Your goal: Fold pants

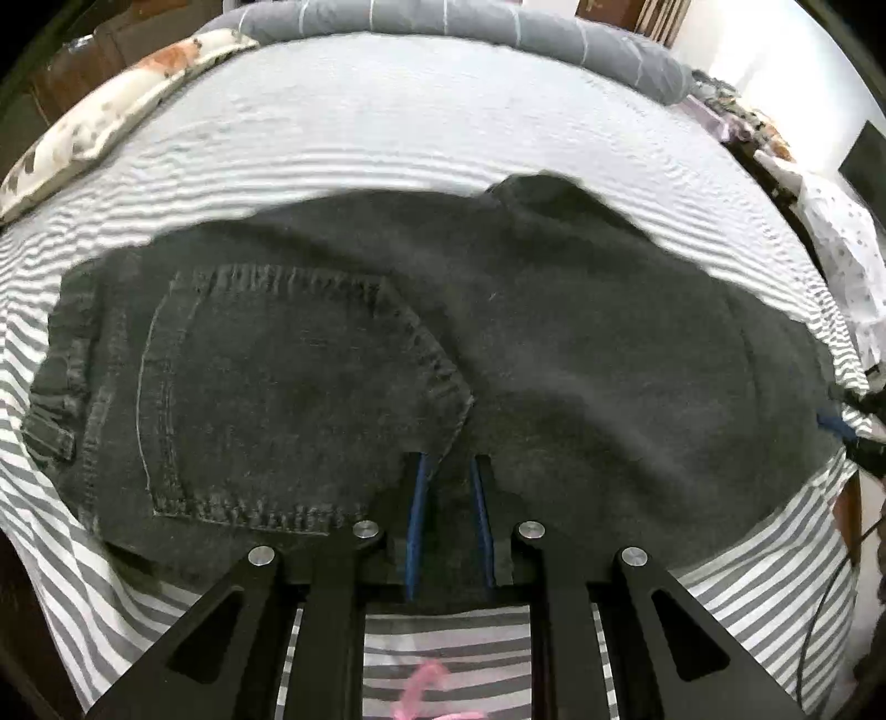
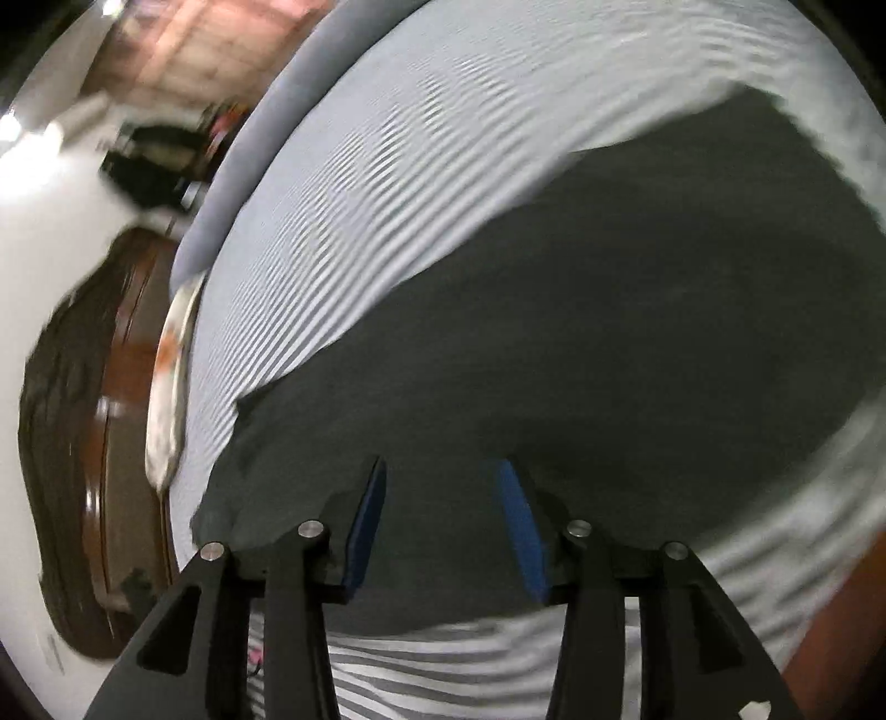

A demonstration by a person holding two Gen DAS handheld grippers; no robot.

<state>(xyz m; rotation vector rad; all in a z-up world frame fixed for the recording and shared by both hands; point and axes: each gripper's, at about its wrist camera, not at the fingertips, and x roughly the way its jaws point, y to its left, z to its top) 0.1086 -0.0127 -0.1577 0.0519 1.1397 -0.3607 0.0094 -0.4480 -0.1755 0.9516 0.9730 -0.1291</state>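
Two views: one fisheye camera on each gripper, both looking down at a bed.
Pants (image 1: 421, 354): dark grey denim, lying folded over on the striped sheet (image 1: 387, 144); they fill the middle of the left wrist view from the left edge almost to the right edge.
Back pocket (image 1: 288, 399): stitched outline facing up, in the left half of the left wrist view, with the waistband and a belt loop (image 1: 47, 437) at the far left.
Pants in the right wrist view (image 2: 637, 343): a broad dark sheet across the centre and right of the frame (blurred, so no seams can be made out).
Left gripper (image 1: 449, 459): low centre of its frame, blue-padded fingers (image 1: 421, 498) standing narrowly apart over the near edge of the denim; dark cloth shows in the gap between them, but whether the pads actually pinch a fold I cannot tell.
Right gripper (image 2: 443, 465): low centre of its frame, fingers (image 2: 518, 520) clearly spread with a wide gap; the denim lies beneath and beyond them, and nothing sits pressed between the pads.
Right gripper seen from the left: a dark shape with a blue strip (image 1: 836, 423) at the right edge of the frame, at the right end of the pants.
Pillow (image 1: 111, 116): white with brown and orange patches, upper left of the left wrist view, at the sheet's edge.
Grey blanket (image 1: 470, 27): rolled along the top of the left wrist view, with thin pale lines.
Pink mark (image 1: 426, 687): on the sheet at the bottom centre, between the left gripper's arms.
Wooden furniture (image 2: 111, 443): dark brown, blurred, at the left of the right wrist view.
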